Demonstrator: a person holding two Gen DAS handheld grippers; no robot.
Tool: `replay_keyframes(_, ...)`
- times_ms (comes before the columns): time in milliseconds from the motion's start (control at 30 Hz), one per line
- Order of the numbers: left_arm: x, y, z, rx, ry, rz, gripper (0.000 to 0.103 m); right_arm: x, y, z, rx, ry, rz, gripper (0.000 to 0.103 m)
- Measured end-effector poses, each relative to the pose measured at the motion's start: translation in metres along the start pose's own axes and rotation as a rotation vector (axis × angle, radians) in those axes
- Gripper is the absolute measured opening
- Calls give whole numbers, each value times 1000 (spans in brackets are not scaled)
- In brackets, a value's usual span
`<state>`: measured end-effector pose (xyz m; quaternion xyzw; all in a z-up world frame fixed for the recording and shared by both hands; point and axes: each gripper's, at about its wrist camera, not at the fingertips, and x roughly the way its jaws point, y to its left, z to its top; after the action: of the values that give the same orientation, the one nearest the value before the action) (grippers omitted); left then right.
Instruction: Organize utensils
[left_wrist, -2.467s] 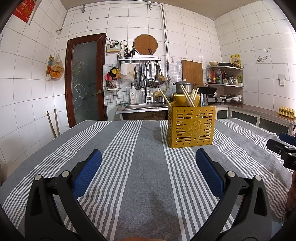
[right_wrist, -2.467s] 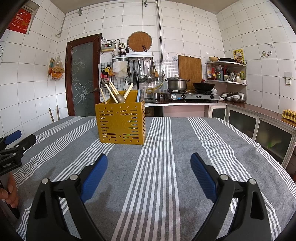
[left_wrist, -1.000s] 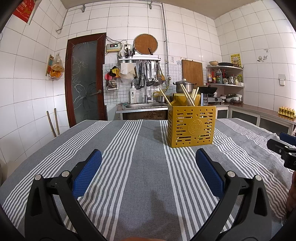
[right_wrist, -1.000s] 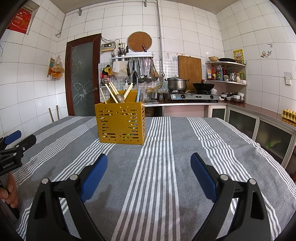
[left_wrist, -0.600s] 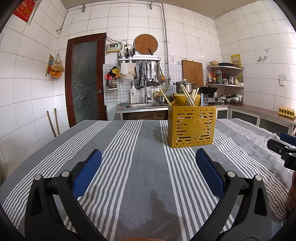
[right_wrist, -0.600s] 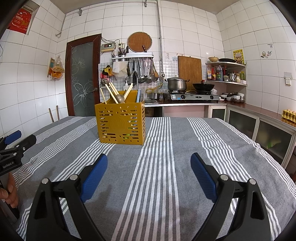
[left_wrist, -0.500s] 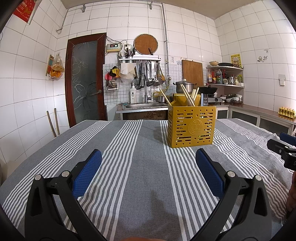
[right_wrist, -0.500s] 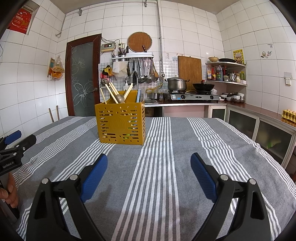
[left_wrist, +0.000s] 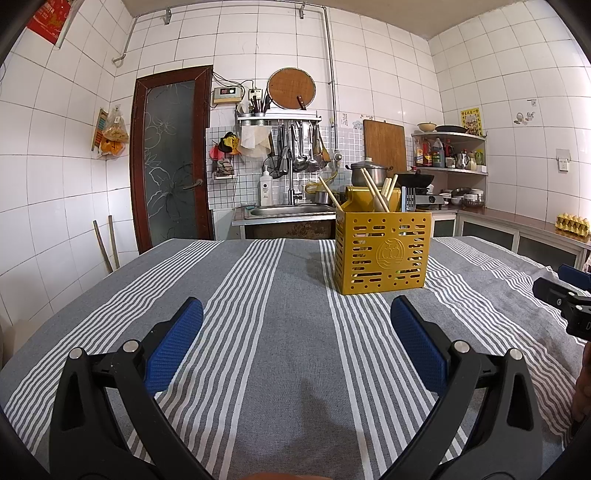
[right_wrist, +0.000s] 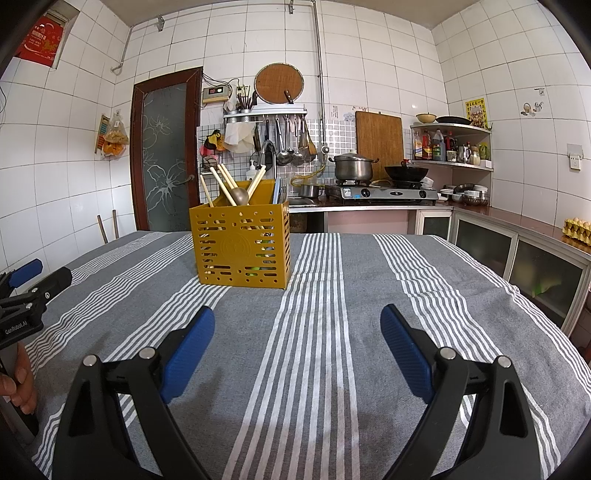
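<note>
Your left gripper (left_wrist: 296, 339) low and pointing slightly downward, jaws spread wide with nothing between them, your right gripper (right_wrist: 297, 347) beside it, likewise wide apart and empty, fingers of your left hand (right_wrist: 18, 384) curled around its handle

Two low tabletop views, side by side, sharing yellow caddy (left_wrist: 382, 254)

A home kitchen: white tiled walls (right_wrist: 369, 55), a sink (left_wrist: 288, 211) under a rack of hanging ladles (left_wrist: 301, 147), a gas stove (right_wrist: 380, 194) carrying a pot (right_wrist: 352, 167) and wok (right_wrist: 406, 172), a cutting board (right_wrist: 379, 138) against the wall, corner shelves (right_wrist: 452, 146) of bottles, and an egg tray (right_wrist: 576, 226) on the counter.
</note>
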<state>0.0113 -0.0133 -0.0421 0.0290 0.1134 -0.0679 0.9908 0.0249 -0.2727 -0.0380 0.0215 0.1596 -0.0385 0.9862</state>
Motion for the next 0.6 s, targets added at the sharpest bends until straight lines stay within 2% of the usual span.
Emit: replay_keyframes(600,-2,-1,0,-4,-1,1,98,-1,-1,0,-3,3,-1,90)
